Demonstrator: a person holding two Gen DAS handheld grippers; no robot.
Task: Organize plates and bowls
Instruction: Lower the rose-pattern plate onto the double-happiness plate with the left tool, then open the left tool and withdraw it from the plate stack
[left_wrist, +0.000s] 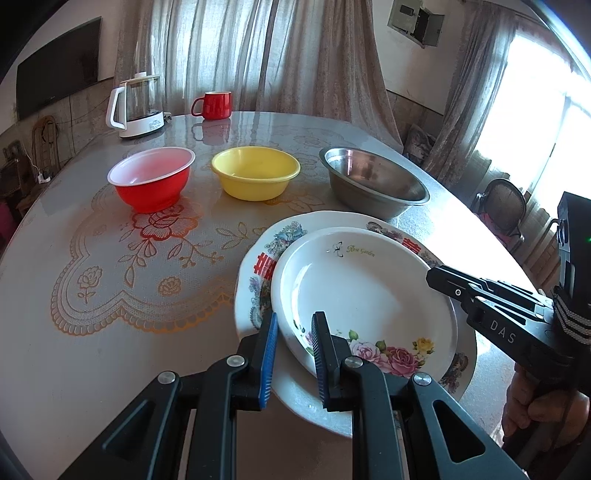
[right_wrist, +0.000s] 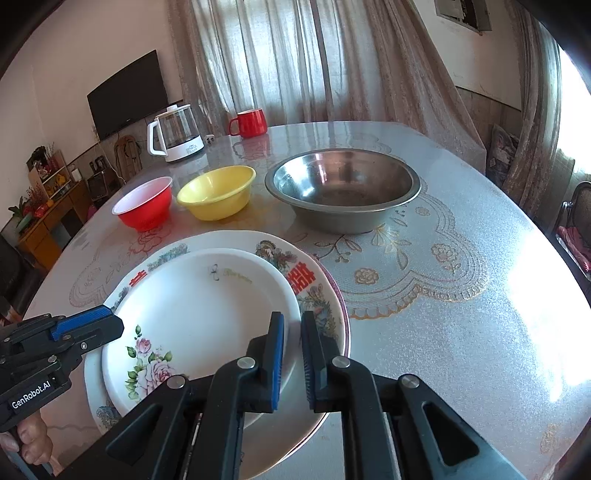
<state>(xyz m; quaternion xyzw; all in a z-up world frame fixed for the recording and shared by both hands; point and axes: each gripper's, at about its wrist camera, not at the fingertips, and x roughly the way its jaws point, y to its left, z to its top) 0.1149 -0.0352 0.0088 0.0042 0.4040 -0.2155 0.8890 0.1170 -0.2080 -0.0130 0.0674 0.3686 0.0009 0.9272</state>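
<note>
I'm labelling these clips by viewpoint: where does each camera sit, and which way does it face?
Left wrist: on the left gripper, angled down across the table; jaws at the smaller plate rim; a hand holds the right gripper.
Right wrist: on the right gripper, same downward slant; left gripper at frame left.
Shared: stacked plates, red bowl, yellow bowl, steel bowl.
</note>
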